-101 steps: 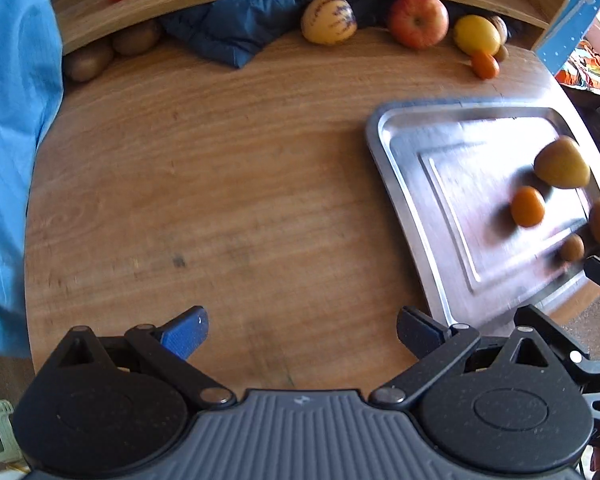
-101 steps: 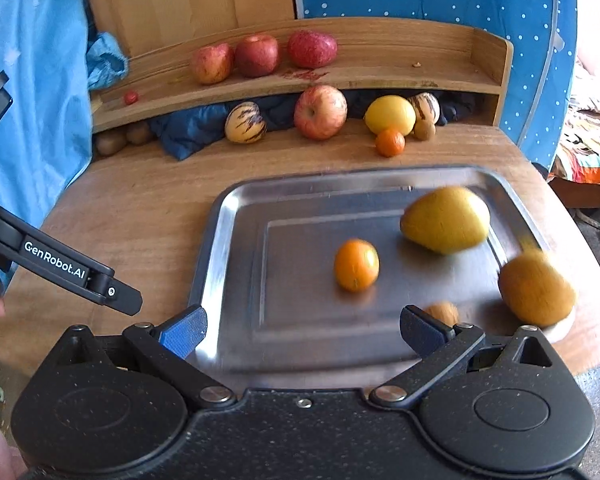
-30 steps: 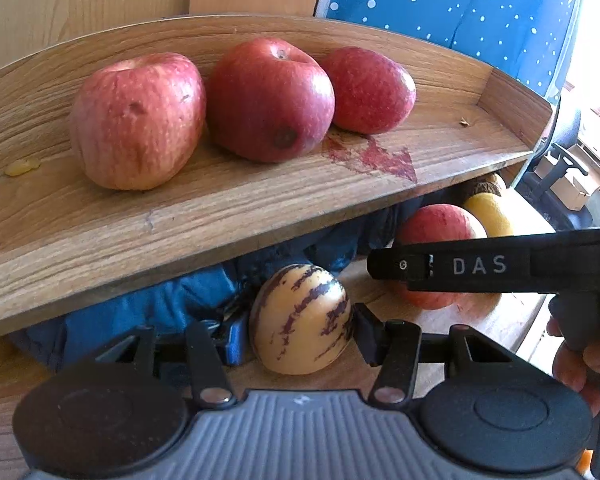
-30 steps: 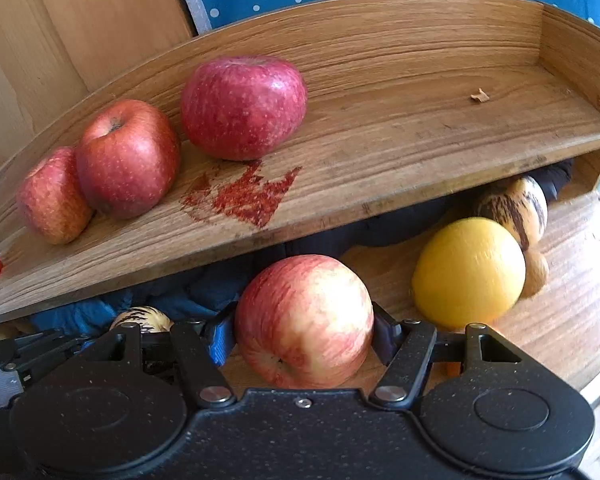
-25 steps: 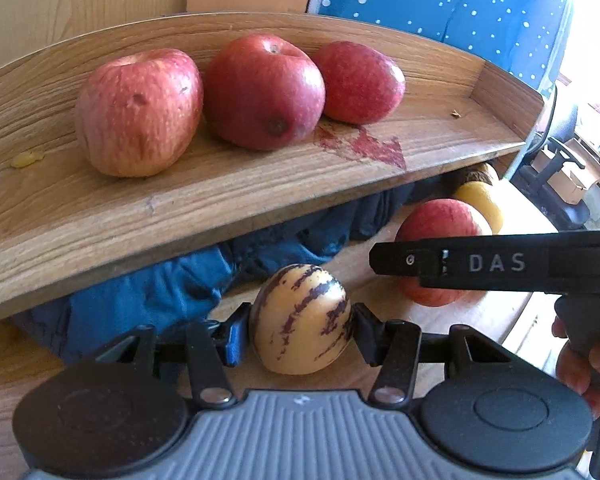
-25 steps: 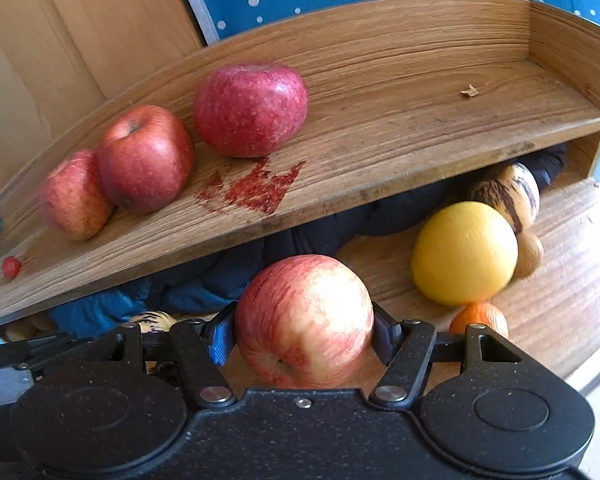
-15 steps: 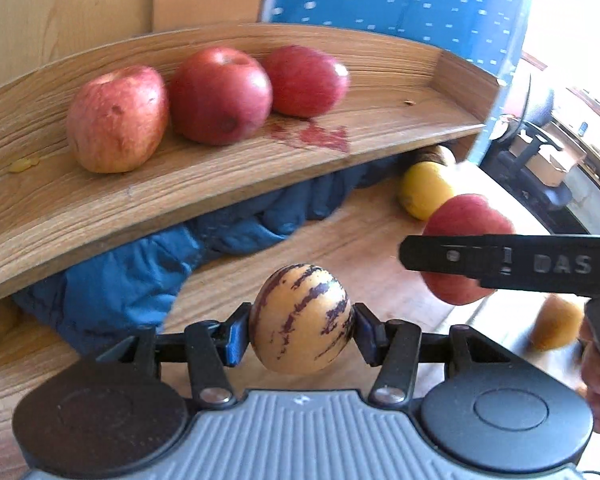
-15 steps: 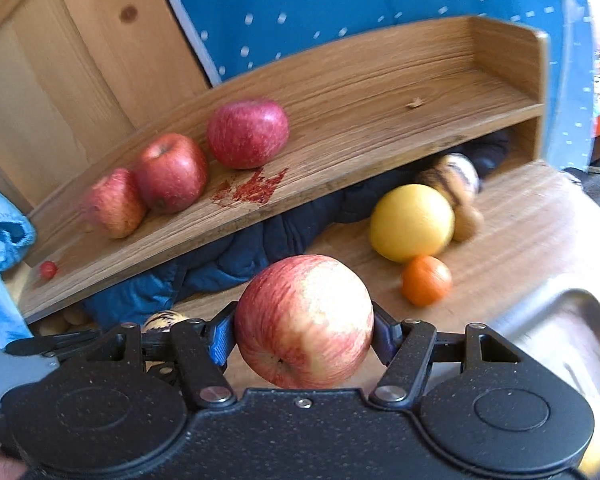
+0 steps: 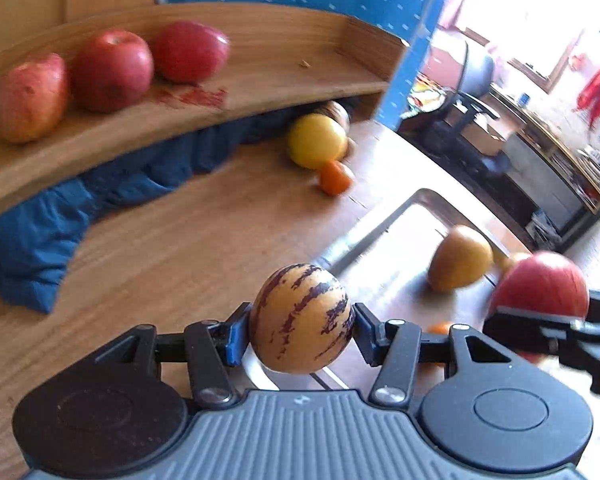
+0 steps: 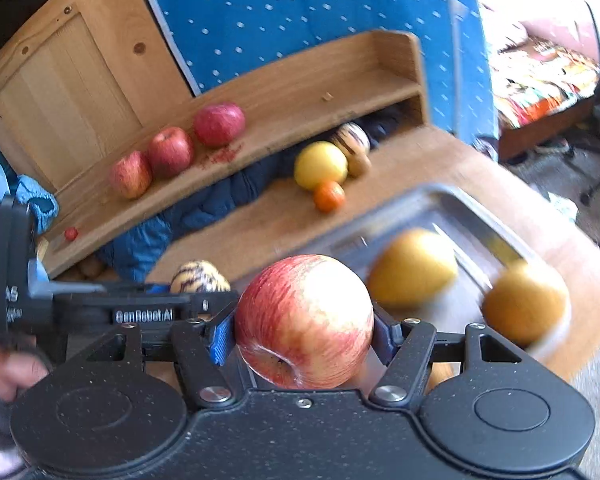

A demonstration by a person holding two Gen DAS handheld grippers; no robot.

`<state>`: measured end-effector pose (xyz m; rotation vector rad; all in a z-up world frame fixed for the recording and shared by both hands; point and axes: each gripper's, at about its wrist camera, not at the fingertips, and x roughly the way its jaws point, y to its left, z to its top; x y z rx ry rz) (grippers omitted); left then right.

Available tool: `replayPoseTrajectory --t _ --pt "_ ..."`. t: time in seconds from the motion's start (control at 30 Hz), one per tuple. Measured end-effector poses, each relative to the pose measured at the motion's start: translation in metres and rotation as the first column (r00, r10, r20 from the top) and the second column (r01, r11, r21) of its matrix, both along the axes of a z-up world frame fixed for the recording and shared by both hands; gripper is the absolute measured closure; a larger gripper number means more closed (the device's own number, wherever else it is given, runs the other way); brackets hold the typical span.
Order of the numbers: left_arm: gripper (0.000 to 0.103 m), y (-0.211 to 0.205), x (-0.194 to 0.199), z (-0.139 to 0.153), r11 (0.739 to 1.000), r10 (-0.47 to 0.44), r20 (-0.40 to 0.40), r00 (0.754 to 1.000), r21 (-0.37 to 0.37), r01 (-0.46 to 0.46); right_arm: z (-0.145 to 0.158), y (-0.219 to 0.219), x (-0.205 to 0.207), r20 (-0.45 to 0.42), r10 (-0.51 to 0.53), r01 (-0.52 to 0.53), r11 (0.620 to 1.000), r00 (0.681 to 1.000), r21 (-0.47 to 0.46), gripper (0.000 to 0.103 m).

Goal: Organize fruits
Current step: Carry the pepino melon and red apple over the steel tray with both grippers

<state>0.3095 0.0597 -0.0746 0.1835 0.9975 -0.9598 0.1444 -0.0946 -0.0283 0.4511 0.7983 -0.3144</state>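
left wrist view: left claw (image 9: 302,322) pinching striped melon (image 9: 300,318) at its sides, lifted off table (image 9: 180,248) | right claw (image 10: 304,334) clamping apple (image 10: 304,320) likewise | both near metal tray (image 10: 496,224), probably to drop there

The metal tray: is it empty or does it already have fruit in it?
Not empty. The tray holds two blurred yellow-brown fruits.

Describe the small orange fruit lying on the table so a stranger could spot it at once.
Find the curved wooden shelf holding three red apples, then look at the table below its right end. A big yellow fruit sits there, and the small orange fruit lies just in front of it, the smallest and only deep-orange one in that cluster.
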Motion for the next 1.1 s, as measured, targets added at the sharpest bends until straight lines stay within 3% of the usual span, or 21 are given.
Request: replayPoseTrajectory --t 0.2,0.43,0.93,1.1 --pt "0.046 -0.009 -0.017 -0.005 0.997 -0.069 -0.036 0.997 0.02 0.07 -0.014 0.007 -0.028 -0.028 -0.05 0.051 0.998 0.998 0.025 0.036" --pt "0.046 -0.015 -0.033 -0.01 0.992 -0.114 -0.039 0.993 0.057 0.116 -0.031 0.02 -0.028 -0.069 -0.001 -0.002 0.999 0.998 -0.051 0.036" --pt "0.047 -0.021 -0.05 -0.006 0.989 -0.093 0.022 0.995 0.115 0.09 -0.057 0.028 -0.018 -0.063 0.087 -0.096 0.982 0.994 -0.163 0.036" --pt "0.035 -0.023 -0.056 -0.003 0.989 -0.066 0.036 0.997 0.134 0.061 -0.056 0.03 -0.017 -0.05 0.092 -0.1 0.977 0.994 -0.19 0.033"
